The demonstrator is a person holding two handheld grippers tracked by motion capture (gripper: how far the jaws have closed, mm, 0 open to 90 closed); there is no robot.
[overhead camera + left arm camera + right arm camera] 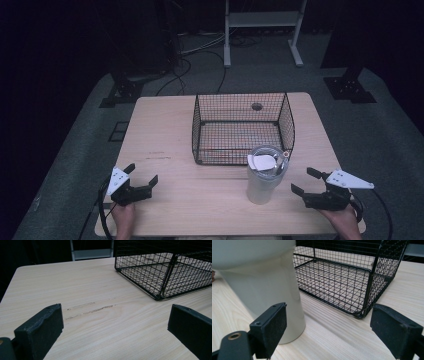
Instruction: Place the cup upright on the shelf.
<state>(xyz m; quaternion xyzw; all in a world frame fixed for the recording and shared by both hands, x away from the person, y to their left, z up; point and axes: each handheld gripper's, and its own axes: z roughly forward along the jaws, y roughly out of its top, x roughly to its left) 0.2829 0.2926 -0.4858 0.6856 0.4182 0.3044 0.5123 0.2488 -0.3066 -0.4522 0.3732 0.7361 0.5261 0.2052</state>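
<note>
Right now we are holding the left hand-held gripper (143, 175) wide open and gripping nothing, low over the near left part of the pale wooden bench (165, 130). We are keeping the right hand-held gripper (305, 181) wide open too, nothing between its jaws, just to the right of the tall white lidded tumbler (264, 176). That tumbler is standing upright just in front of the black wire mesh basket (243, 128).

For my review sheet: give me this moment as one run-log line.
left claw: open, empty, low over table | right claw: open, empty, beside tumbler | tumbler: upright, in front of wire basket | basket: nothing visible inside
</note>
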